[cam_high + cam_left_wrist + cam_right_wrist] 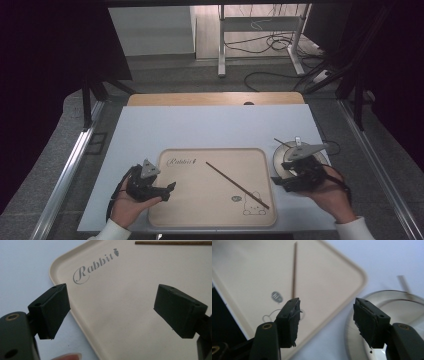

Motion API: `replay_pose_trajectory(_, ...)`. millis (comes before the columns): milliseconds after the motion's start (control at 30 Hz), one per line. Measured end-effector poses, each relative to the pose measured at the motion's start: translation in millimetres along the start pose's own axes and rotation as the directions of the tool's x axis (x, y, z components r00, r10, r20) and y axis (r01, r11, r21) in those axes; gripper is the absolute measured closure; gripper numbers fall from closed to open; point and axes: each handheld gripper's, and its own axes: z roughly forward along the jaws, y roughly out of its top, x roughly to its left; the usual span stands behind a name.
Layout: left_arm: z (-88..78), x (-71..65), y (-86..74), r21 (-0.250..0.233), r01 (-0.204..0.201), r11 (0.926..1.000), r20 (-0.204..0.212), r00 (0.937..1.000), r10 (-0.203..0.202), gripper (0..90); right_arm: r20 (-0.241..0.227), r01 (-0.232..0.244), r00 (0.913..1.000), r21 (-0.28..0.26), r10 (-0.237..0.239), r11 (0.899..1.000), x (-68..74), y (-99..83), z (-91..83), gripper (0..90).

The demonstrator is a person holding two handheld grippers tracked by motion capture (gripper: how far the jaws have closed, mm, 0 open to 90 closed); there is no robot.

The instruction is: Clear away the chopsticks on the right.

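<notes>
Two grippers hang over a pale blue table top (210, 125), one at each side of a beige tray (215, 220). Farthest left, the left gripper (167, 190) sits in the person's left hand (127, 202) at the tray's left edge, its black jaws pointing right across the rim. In the left gripper view those jaws stand wide apart with nothing between them, and below them lie the tray's rounded corner and the grey word "Rabbit" (96, 267) printed on it.

Moving right, a thin brown stick (237, 185) lies flat on the tray, apart from both grippers. It runs slantwise from just right of the printed word down to the small rabbit drawing (254, 205) near the tray's right front corner. In the right gripper view the stick (294, 270) shows as a blurred line beyond the jaws.

Further right, the right gripper (280, 181) sits in the right hand (332, 195), above the gap between the tray's right edge and a round plate (280, 157) that rests on the table just beside the tray. Its jaws are spread and hold nothing. A second slim stick (281, 142) leans out over the plate's far left rim.
</notes>
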Motion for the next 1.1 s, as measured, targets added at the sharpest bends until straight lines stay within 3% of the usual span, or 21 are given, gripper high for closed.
replay_pose_trajectory(167, 0.4, -0.3, 0.1, 0.003, -0.002, 1.0000, 0.001, 1.0000, 0.002, 13.3, 0.057, -0.056, 0.9966, -0.075, 0.060, 0.996, -29.8, -11.0, -34.7, 37.7)
replay_pose_trajectory(267, 0.6, -0.5, 0.3, 0.004, -0.003, 1.0000, 0.001, 1.0000, 0.003, 13.3, 0.106, -0.092, 0.9891, -0.094, 0.102, 0.991, -48.3, -22.0, -51.1, 38.2)
replay_pose_trajectory(400, 0.8, -1.2, 0.7, 0.004, -0.004, 1.0000, -0.001, 1.0000, 0.004, 13.3, 0.161, -0.145, 0.9743, -0.089, 0.158, 0.985, -74.7, -42.5, -66.0, 38.5)
replay_pose_trajectory(567, 2.5, -1.8, 1.0, 0.009, -0.005, 0.9999, -0.002, 1.0000, 0.005, 13.2, 0.226, -0.174, 0.9569, -0.057, 0.182, 0.983, -97.6, -64.4, -72.5, 41.3)
replay_pose_trajectory(733, 3.3, -2.0, 0.9, 0.011, -0.005, 0.9999, -0.001, 1.0000, 0.005, 13.2, 0.240, -0.188, 0.9542, 0.016, 0.178, 0.982, -112.9, -79.2, -65.5, 45.4)
replay_pose_trajectory(833, 2.9, -2.0, 0.8, 0.014, -0.008, 0.9999, -0.001, 1.0000, 0.008, 13.2, 0.262, -0.185, 0.9526, 0.093, 0.155, 0.978, -120.8, -86.3, -54.2, 49.9)
replay_pose_trajectory(967, 3.5, -2.0, 0.5, 0.014, -0.007, 0.9999, -0.001, 1.0000, 0.007, 13.2, 0.267, -0.180, 0.9549, 0.172, 0.130, 0.968, -129.0, -92.9, -39.5, 54.8)
replay_pose_trajectory(1100, 3.9, -1.5, 0.1, 0.019, -0.007, 0.9998, -0.001, 1.0000, 0.007, 13.2, 0.264, -0.171, 0.9591, 0.256, 0.102, 0.951, -135.3, -97.4, -23.3, 58.3)
